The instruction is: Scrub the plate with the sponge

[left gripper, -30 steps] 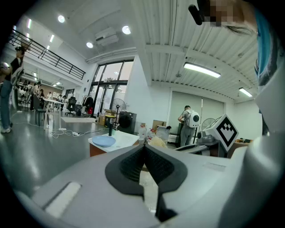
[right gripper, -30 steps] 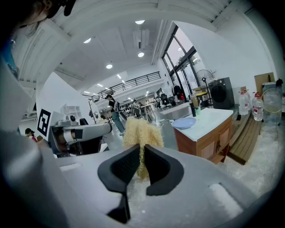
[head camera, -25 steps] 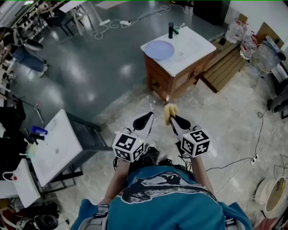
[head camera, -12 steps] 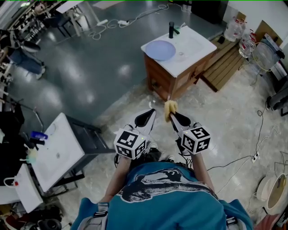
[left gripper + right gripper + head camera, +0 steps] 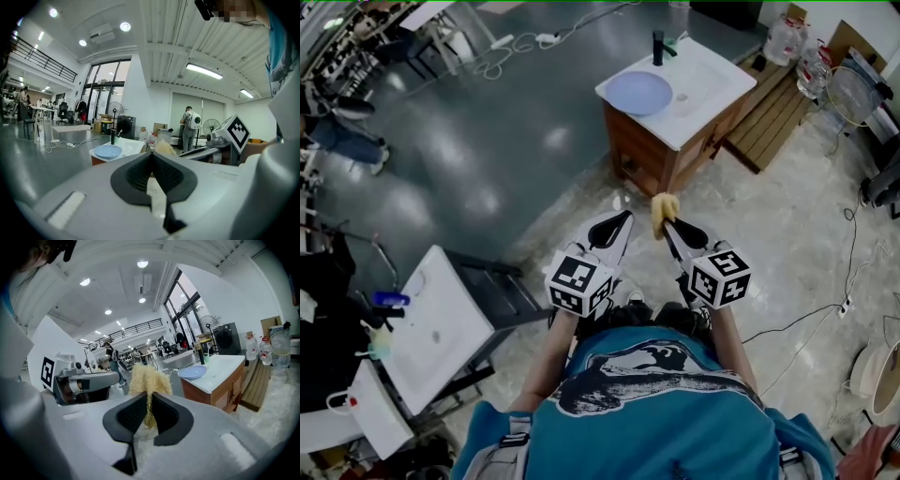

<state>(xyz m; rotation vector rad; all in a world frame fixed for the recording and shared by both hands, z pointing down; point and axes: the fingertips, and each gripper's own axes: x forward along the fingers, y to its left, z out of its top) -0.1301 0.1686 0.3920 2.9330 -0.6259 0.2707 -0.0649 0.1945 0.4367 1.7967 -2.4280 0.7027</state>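
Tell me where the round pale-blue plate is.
In the head view's top centre, the plate lies on the white-topped wooden cabinet, beside the black tap.

A wooden cabinet [image 5: 649, 157], white-topped, stands at upper centre, a black tap [image 5: 657, 47] at its far edge. A pallet [image 5: 780, 114] lies to its right; a white table [image 5: 441, 328] is at lower left.

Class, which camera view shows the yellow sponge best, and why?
The right gripper view: the sponge sits large and centred, clamped in the jaws of the right gripper. The head view shows it as a small yellow lump; the left gripper view shows only a small pale tuft.
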